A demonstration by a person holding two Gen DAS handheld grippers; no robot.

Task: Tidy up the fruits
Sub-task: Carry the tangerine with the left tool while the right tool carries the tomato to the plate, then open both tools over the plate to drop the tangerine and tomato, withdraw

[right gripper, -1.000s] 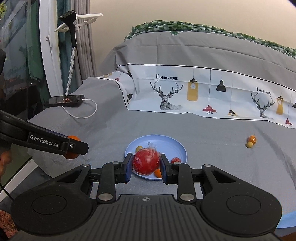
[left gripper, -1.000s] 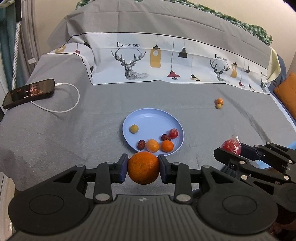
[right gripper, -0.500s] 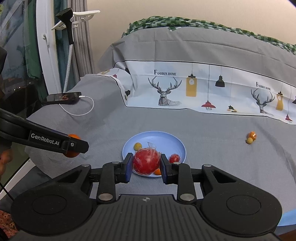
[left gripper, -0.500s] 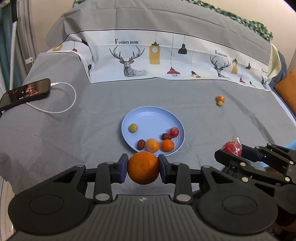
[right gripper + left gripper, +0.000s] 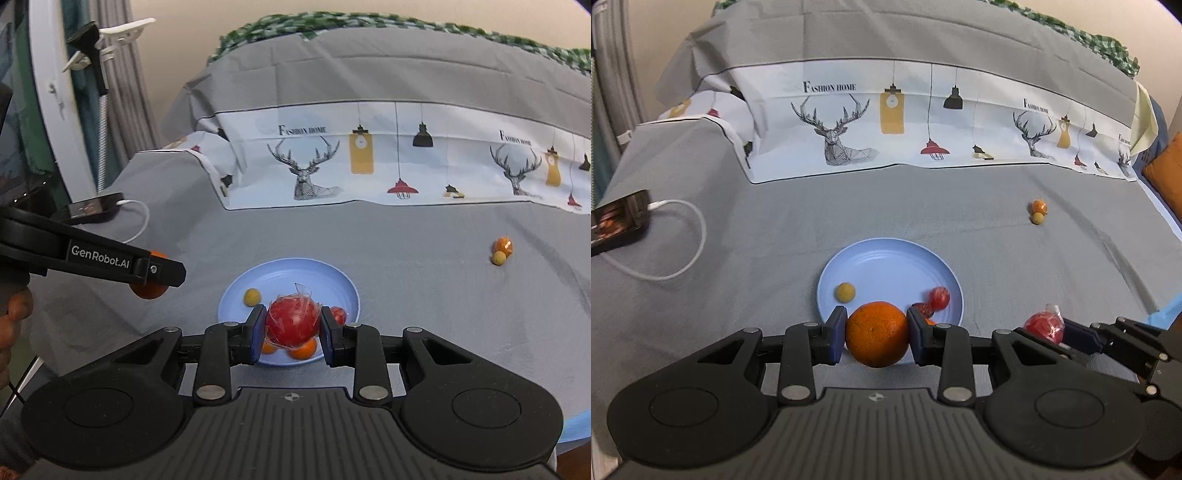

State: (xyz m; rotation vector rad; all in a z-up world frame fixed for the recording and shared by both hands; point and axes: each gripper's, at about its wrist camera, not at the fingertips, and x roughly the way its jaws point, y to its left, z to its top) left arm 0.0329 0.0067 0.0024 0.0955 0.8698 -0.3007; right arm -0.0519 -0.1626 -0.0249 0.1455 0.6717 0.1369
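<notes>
Centrally, large orange (image 5: 877,334) pinched between pads of left gripper (image 5: 877,338), held over near rim of blue plate (image 5: 886,258). Right gripper (image 5: 292,330) clamps plastic-wrapped red fruit (image 5: 291,321), also above plate's near edge. On plate: small yellow fruit (image 5: 844,292) at 9 o'clock, wrapped red fruit (image 5: 939,296) at 4 o'clock, small orange fruits (image 5: 303,351) at 6 o'clock partly hidden. Two small fruits (image 5: 1038,211) touching on grey bedspread (image 5: 775,229), well apart from plate at 2 o'clock. Phone (image 5: 617,221) with white cable (image 5: 683,258) at 9 o'clock edge.
</notes>
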